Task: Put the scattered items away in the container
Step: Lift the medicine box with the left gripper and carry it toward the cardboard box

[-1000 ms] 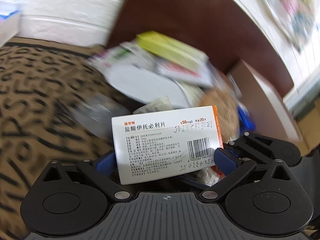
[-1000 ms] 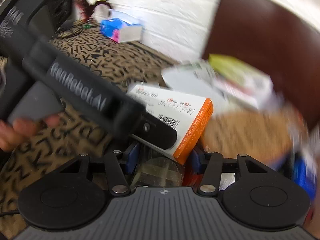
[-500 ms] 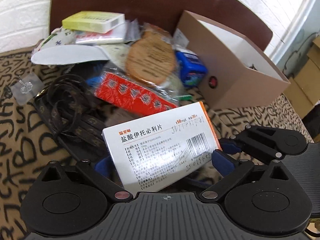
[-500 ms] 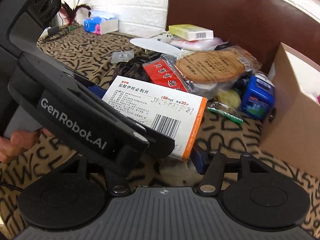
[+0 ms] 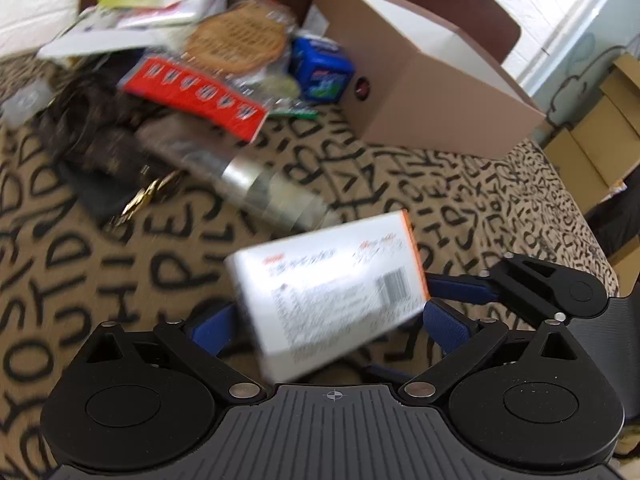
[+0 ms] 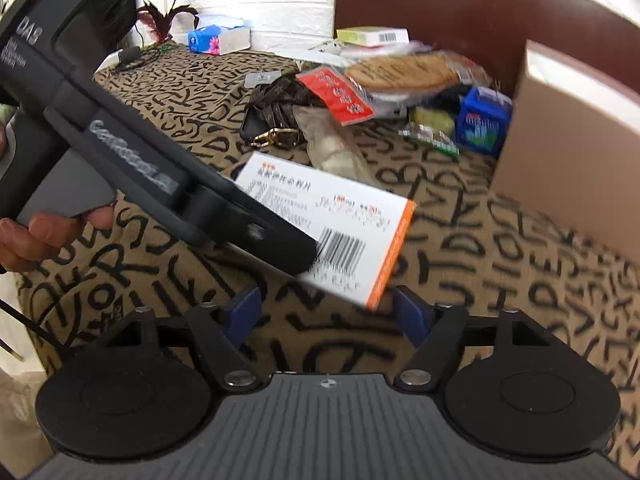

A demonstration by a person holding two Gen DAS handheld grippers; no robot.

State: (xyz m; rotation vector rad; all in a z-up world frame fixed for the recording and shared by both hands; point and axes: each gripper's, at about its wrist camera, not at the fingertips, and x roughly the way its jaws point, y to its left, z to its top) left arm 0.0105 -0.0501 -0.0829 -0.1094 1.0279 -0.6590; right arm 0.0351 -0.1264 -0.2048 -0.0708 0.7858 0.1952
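Note:
My left gripper [image 5: 328, 326] is shut on a white medicine box [image 5: 332, 292] with an orange edge, held tilted above the letter-print cloth. In the right wrist view that box [image 6: 340, 224] hangs from the left gripper's finger [image 6: 280, 246], its lower corner just ahead of my right gripper [image 6: 328, 314]. The right jaws are opening, with nothing between them. The brown cardboard container [image 5: 420, 92] stands open at the far right [image 6: 572, 152]. Left of it lie a red packet [image 5: 196, 96], a round cracker pack [image 5: 236, 40] and a blue pack [image 5: 322, 74].
A brown strap with a gold clasp [image 6: 276, 112] and a pale pouch [image 6: 332, 148] lie mid-cloth. A yellow-green box [image 6: 372, 36] sits at the back by the dark headboard [image 6: 460, 4]. A tissue pack [image 6: 218, 40] is far left. A hand [image 6: 48, 232] grips the left tool.
Both grippers have swung right along the cloth toward the cardboard container, the left one carrying the medicine box. The right jaws have widened, and the clear packet between them earlier is gone.

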